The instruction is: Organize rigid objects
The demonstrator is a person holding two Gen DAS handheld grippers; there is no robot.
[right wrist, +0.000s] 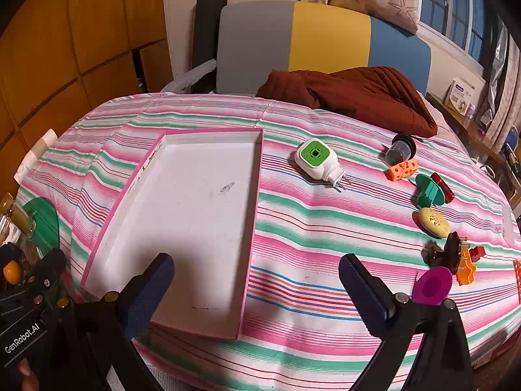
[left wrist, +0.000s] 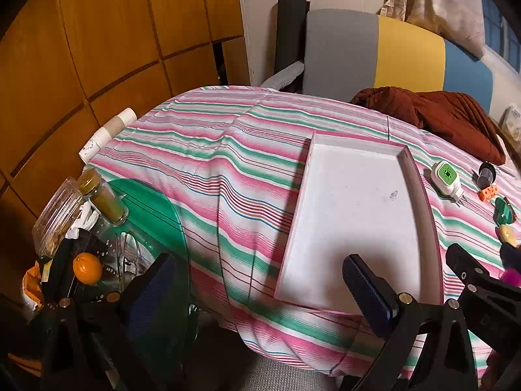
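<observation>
A shallow white tray with a pink rim point(right wrist: 208, 137) point(left wrist: 358, 145) lies empty on the striped bedspread. To its right lie a white and green plug-in device point(right wrist: 317, 159) point(left wrist: 447, 177), a small dark cup point(right wrist: 400, 151), an orange block point(right wrist: 402, 168), a green and red toy point(right wrist: 433, 190), a yellow oval point(right wrist: 433, 223), a dark and orange toy point(right wrist: 456, 255) and a magenta cap point(right wrist: 433, 285). My left gripper point(left wrist: 260, 280) is open and empty over the tray's near left corner. My right gripper point(right wrist: 257, 280) is open and empty over the tray's near right edge.
A rust-brown blanket point(right wrist: 355, 93) lies at the back of the bed before a grey, yellow and blue headboard point(right wrist: 325, 37). At the left, a green table point(left wrist: 153, 208) holds jars point(left wrist: 104, 198) and an orange point(left wrist: 87, 267). Stacked paper cups point(left wrist: 107, 132) lie beside the bed.
</observation>
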